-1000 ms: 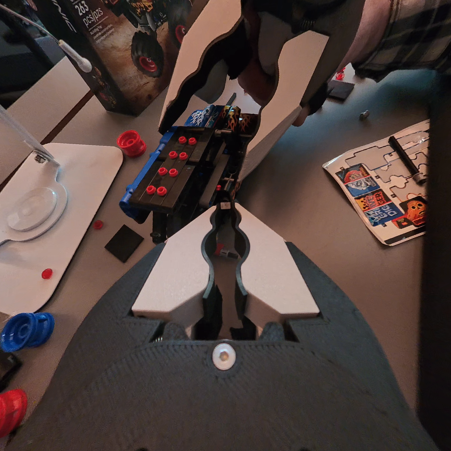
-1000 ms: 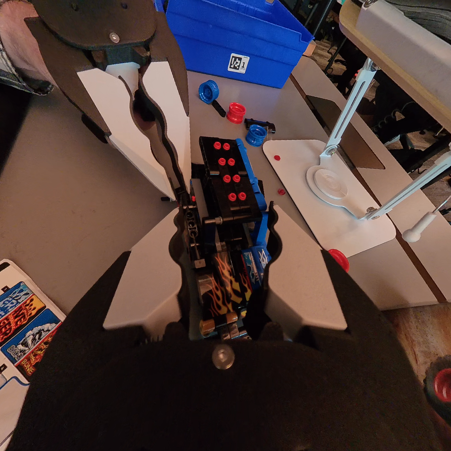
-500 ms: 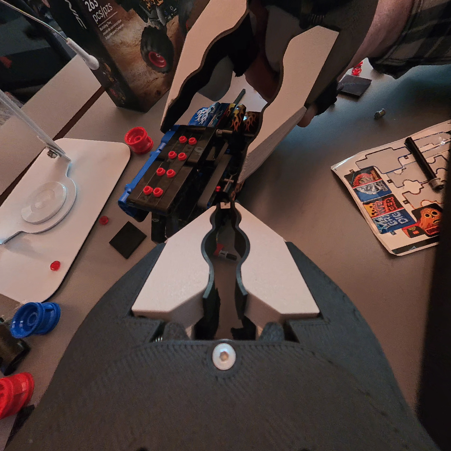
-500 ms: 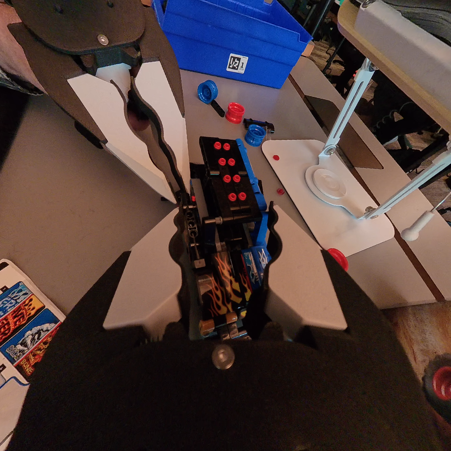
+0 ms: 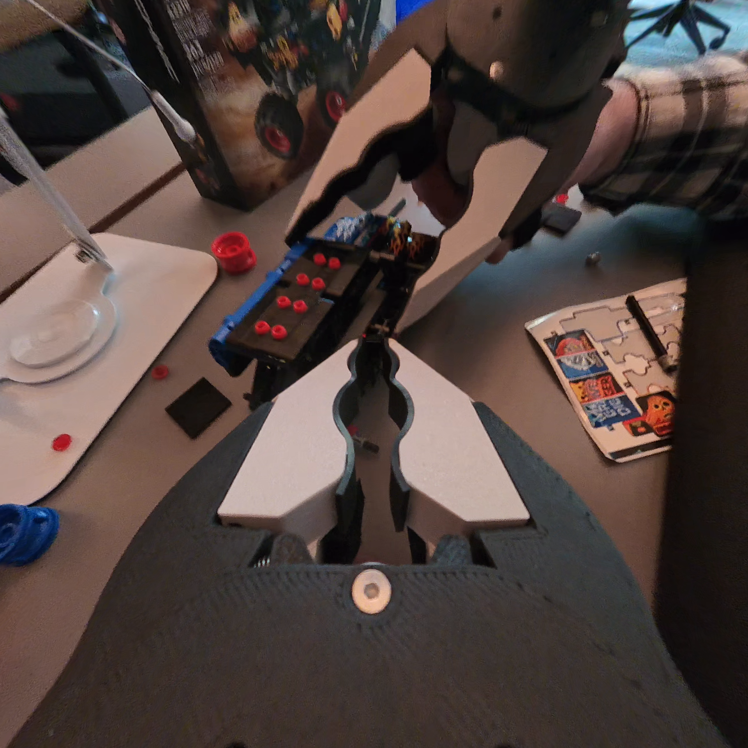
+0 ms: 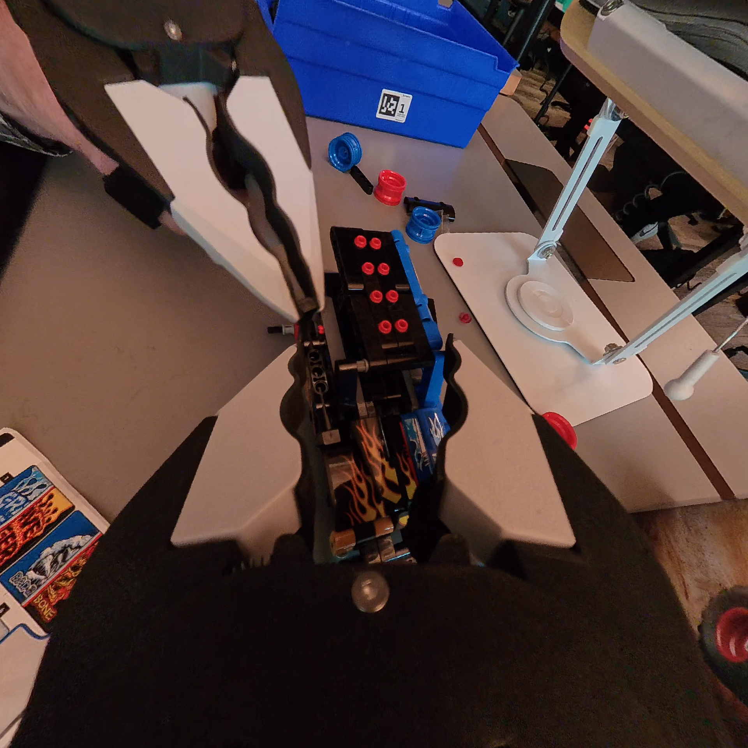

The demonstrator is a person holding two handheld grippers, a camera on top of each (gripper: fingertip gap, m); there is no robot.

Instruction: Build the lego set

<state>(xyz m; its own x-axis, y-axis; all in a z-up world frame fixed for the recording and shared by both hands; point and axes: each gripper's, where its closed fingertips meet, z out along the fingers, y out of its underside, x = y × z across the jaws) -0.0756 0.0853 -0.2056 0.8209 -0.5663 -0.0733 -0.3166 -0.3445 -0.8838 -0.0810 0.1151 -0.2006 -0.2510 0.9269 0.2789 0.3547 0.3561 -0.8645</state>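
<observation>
The lego truck [image 6: 380,307], black with red studs, a blue side rail and flame stickers, is held just above the grey table. My right gripper [image 6: 372,344] is shut on its stickered end; it also shows in the left wrist view [image 5: 356,275]. My left gripper [image 5: 374,344] is nearly closed, pinching a small dark piece at its tips against the truck's black side beam. It shows in the right wrist view [image 6: 305,311] coming in from the upper left. A small loose pin [image 6: 279,330] lies on the table under it.
The lego box [image 5: 251,101] stands at the back, with a blue bin [image 6: 384,60] opposite. A white lamp base [image 5: 81,344], a sticker sheet [image 5: 599,376], a black tile [image 5: 198,406], red [image 5: 234,251] and blue [image 5: 24,534] wheel hubs and a tyre [image 6: 728,639] lie around.
The left gripper has shifted and tilted slightly, its tips staying at the truck's side beam. The right gripper keeps its hold on the truck.
</observation>
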